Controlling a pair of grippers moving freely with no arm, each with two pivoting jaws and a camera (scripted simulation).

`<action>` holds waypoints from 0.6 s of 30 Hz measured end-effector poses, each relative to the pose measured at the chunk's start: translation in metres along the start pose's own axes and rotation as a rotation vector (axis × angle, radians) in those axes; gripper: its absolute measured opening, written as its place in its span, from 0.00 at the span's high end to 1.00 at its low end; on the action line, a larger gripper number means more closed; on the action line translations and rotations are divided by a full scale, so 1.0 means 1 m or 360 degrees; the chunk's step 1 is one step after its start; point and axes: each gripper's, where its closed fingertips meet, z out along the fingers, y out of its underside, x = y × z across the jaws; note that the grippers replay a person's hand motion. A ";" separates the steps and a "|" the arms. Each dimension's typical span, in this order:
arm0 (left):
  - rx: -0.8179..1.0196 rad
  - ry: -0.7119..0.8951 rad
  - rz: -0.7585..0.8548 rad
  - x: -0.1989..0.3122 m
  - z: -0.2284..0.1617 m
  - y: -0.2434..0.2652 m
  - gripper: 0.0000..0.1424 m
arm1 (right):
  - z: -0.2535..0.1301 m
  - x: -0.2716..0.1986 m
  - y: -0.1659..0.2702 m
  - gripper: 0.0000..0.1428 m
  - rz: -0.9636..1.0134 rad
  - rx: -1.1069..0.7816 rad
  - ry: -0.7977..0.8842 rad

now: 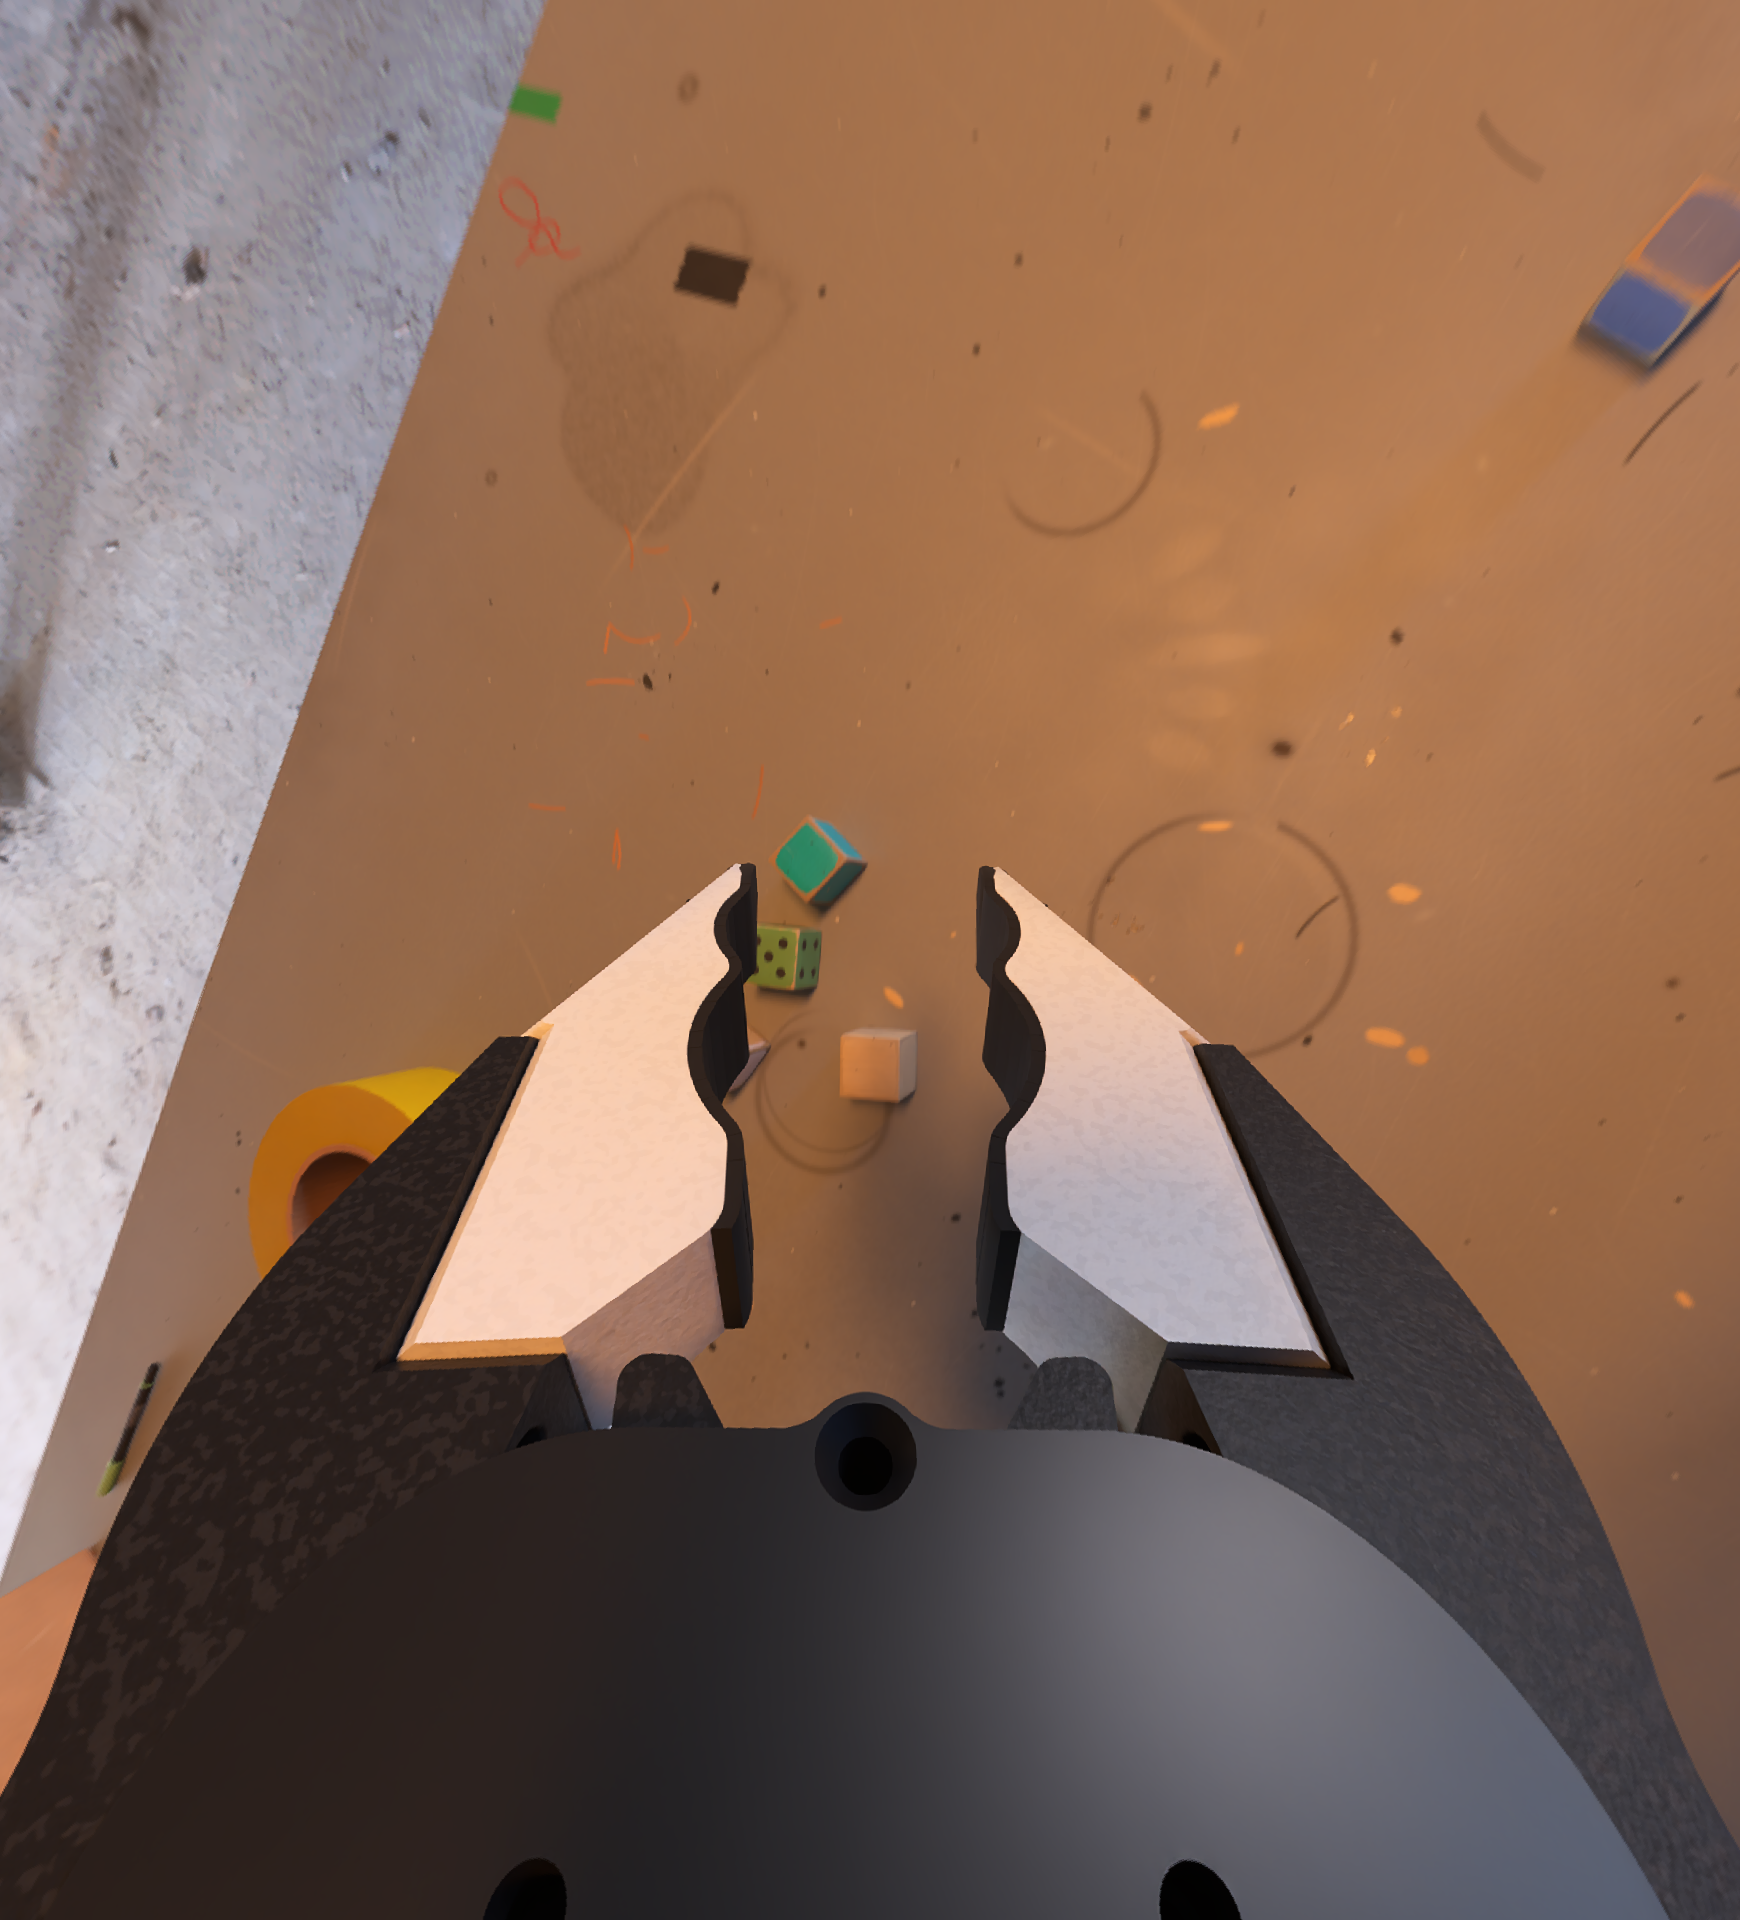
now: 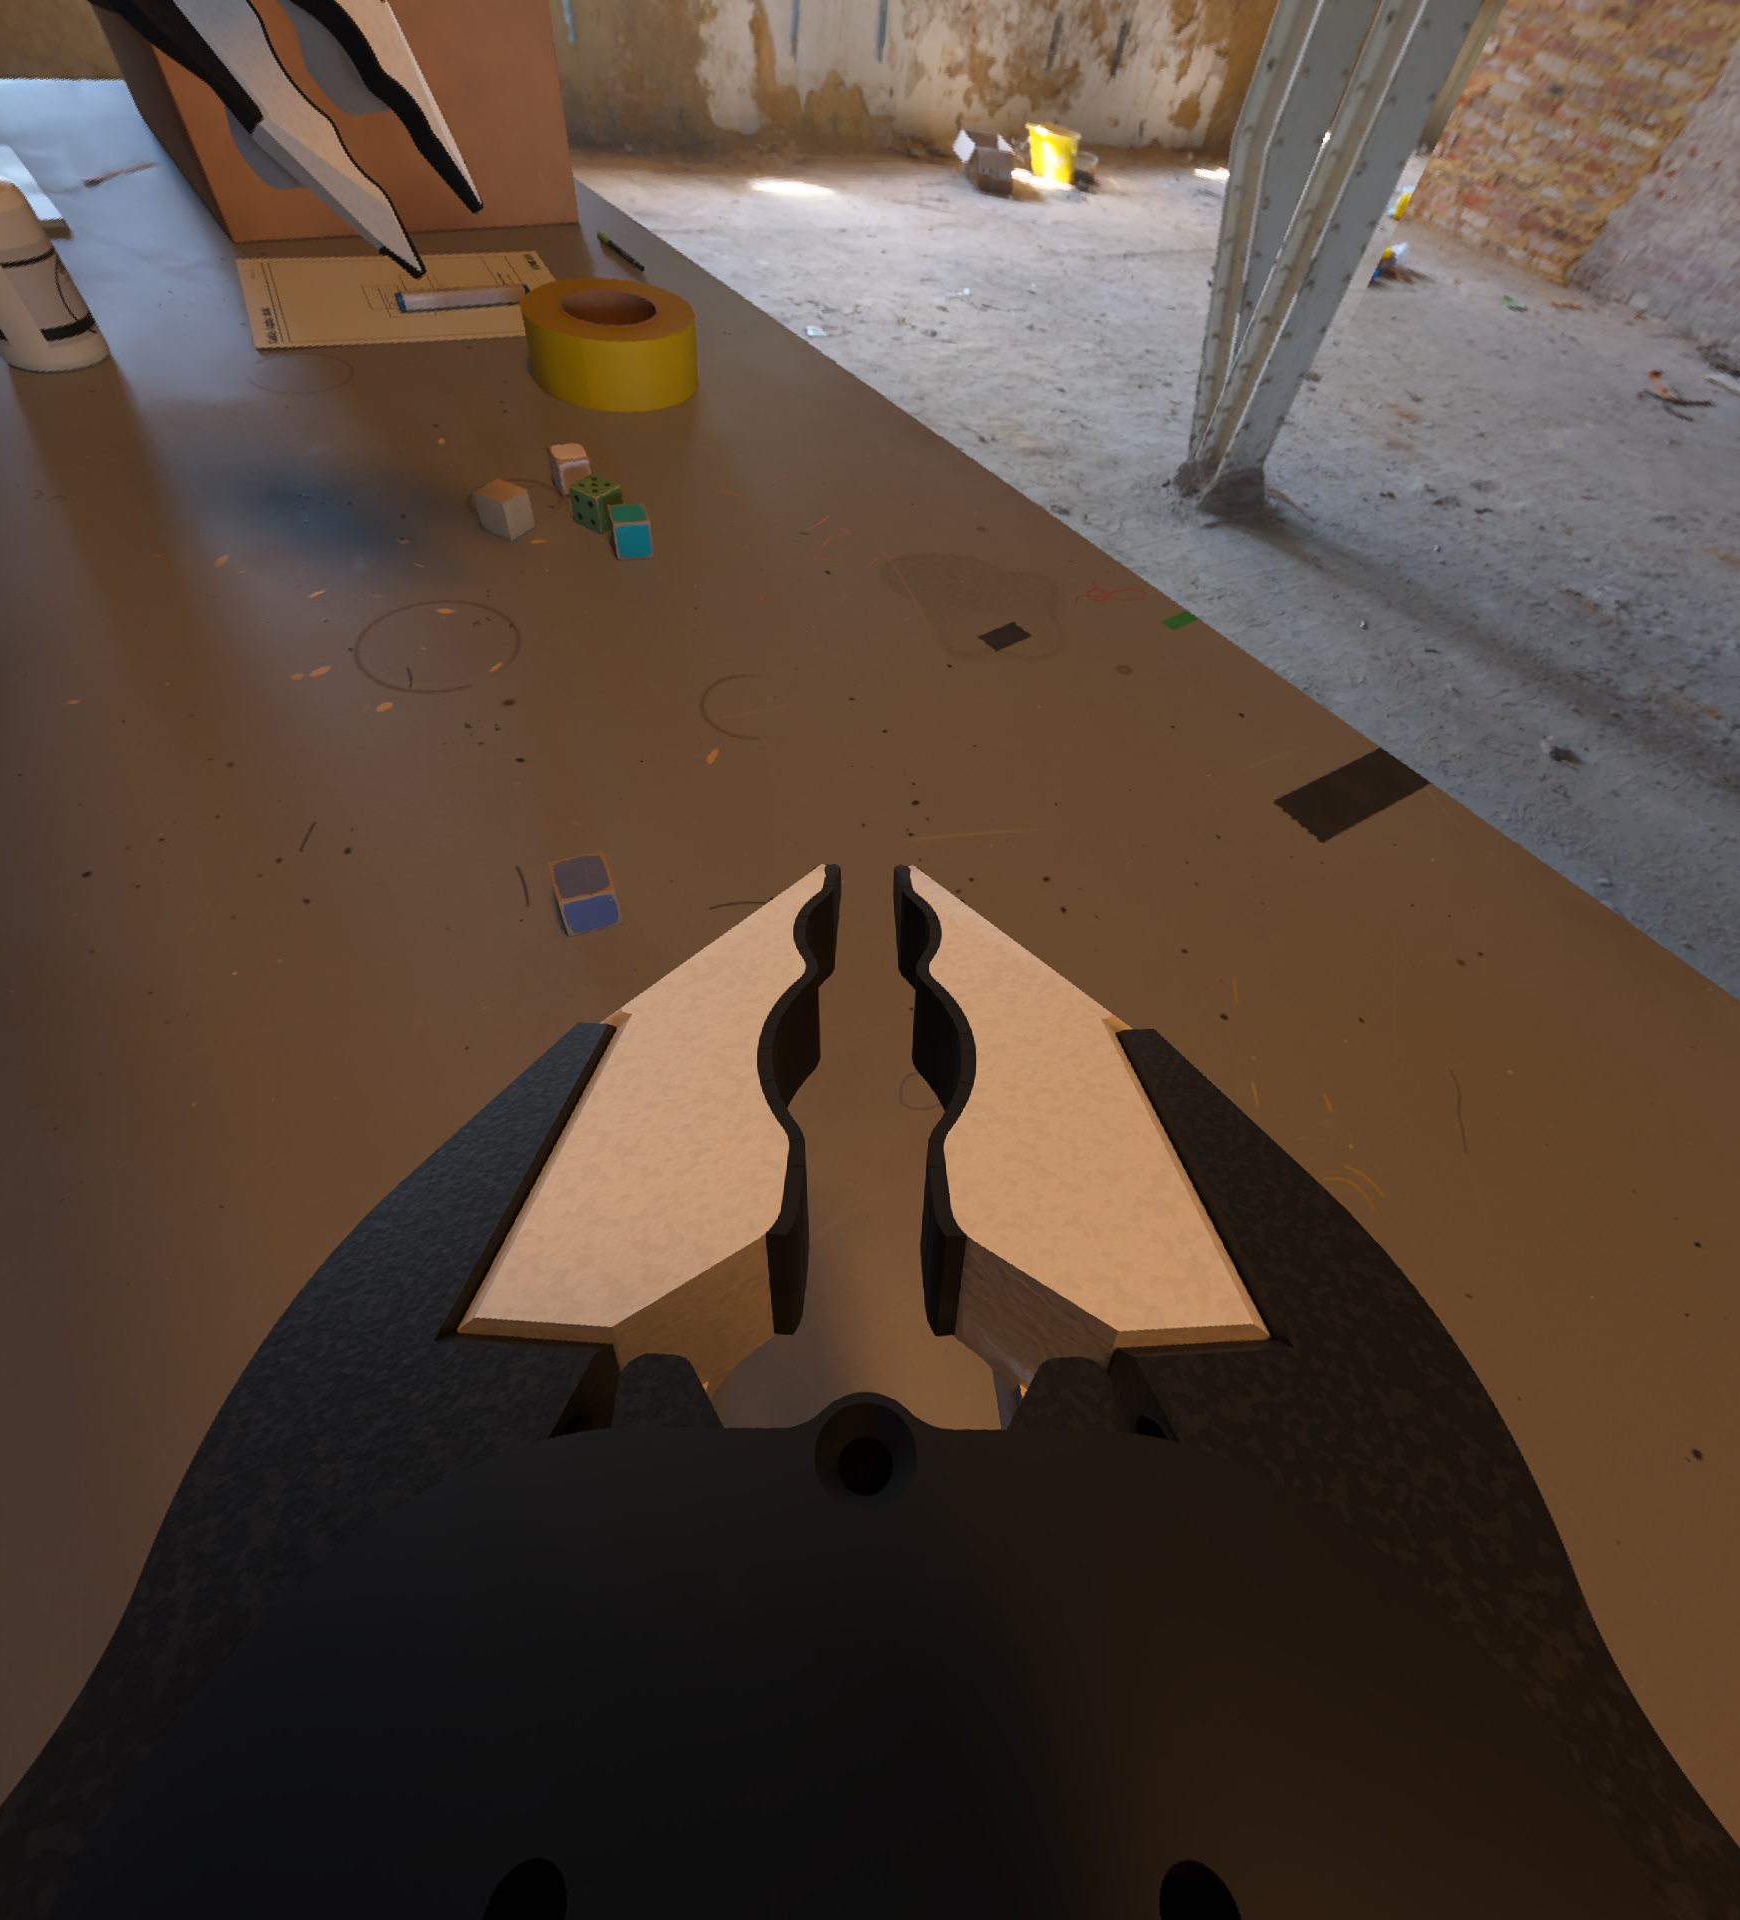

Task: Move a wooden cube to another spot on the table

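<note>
A plain wooden cube [image 1: 876, 1062] sits on the brown table [image 1: 1261, 623], below and between the fingers of my left gripper [image 1: 866, 873], which is open, empty and held above it. A green die [image 1: 788, 958] and a teal cube [image 1: 819, 860] lie just beyond. In the right wrist view the plain cube [image 2: 504, 507], a second pale cube [image 2: 569, 465], the die [image 2: 595, 503] and the teal cube [image 2: 630, 530] lie far ahead, under the left gripper [image 2: 447, 239]. My right gripper [image 2: 866, 873] is empty, its jaws nearly together, low over the table.
A yellow tape roll [image 1: 336, 1153] [image 2: 608, 341] stands near the table edge. A blue-faced cube [image 2: 585, 894] [image 1: 1676, 275] lies left of my right fingers. A white bottle [image 2: 4, 270], a paper sheet [image 2: 326, 307] and a cardboard box [image 2: 523, 104] stand at the far end. Concrete floor [image 2: 1261, 520] lies beyond the edge.
</note>
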 end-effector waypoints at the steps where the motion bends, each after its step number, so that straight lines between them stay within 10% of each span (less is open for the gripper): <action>1: -0.0043 -0.0004 0.0021 0.000 0.002 0.005 0.70 | 0.000 0.000 0.000 0.93 0.0002 -0.0001 -0.0002; 5: -0.0381 0.0324 -0.0100 0.017 0.039 0.068 0.72 | 0.003 -0.001 0.003 0.93 -0.0005 -0.0039 -0.0002; 18: -0.0836 0.0214 -0.0048 0.007 0.103 0.144 0.68 | 0.011 -0.003 0.011 0.93 -0.0003 -0.0119 -0.0023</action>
